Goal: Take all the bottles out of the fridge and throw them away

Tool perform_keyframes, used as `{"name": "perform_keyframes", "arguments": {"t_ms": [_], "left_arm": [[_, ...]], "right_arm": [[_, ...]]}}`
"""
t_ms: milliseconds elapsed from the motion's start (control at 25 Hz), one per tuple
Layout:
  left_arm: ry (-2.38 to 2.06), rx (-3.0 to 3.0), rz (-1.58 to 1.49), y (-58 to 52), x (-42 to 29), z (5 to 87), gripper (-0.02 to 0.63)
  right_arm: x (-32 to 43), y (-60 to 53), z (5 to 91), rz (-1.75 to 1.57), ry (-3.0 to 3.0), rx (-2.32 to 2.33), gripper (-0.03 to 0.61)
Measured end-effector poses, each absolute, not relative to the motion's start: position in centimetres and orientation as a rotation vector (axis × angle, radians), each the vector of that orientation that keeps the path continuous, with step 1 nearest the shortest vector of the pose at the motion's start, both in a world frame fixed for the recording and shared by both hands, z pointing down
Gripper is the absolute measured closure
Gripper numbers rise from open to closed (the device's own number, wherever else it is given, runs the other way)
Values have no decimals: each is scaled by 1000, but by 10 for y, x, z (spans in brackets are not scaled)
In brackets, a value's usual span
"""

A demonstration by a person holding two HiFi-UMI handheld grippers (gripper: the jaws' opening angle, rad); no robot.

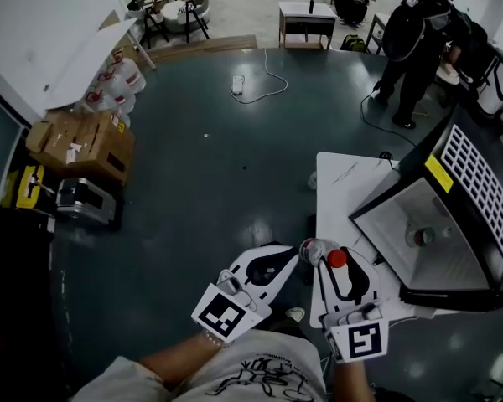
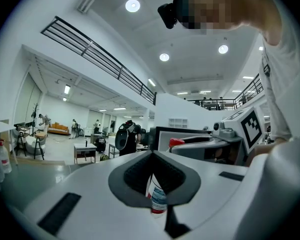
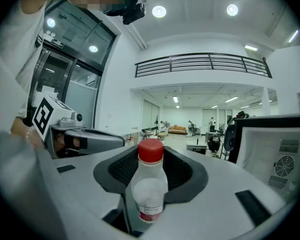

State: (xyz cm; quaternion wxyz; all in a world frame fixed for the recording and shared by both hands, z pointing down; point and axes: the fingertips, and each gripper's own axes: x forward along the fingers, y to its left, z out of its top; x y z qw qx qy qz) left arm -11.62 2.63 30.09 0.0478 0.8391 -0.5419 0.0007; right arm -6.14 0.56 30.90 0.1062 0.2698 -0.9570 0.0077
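My right gripper [image 1: 336, 264] is shut on a clear plastic bottle with a red cap [image 1: 336, 258]. In the right gripper view the bottle [image 3: 149, 186] stands upright between the jaws of the right gripper [image 3: 150, 181]. My left gripper [image 1: 295, 258] holds a second clear bottle [image 1: 313, 249] at its tips. That labelled bottle [image 2: 157, 196] shows in the gap of the left gripper [image 2: 155, 186]. Both grippers hang side by side near the floor, left of the open small fridge [image 1: 402, 212]. A small round object [image 1: 422, 237] lies inside the fridge.
The fridge sits on a white table [image 1: 344, 182], its door [image 1: 478, 174] swung open to the right. Cardboard boxes [image 1: 84, 145] and jugs stand at the left. A person in dark clothes [image 1: 415, 48] stands behind the table. A power strip [image 1: 238, 83] lies on the floor.
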Motion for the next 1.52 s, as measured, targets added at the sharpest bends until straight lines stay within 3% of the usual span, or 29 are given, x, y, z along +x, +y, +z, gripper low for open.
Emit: {"name": "perform_keyframes", "arguments": {"t_ms": [680,1520], "left_arm": [[-1698,2443,24,33,-158,356,598],[-1684,2322,149,24,-169,525,599]], "right_arm": [[-100,4,353,1,-2833,725,414],[-120,3,544,109,-2756,613,414]]}}
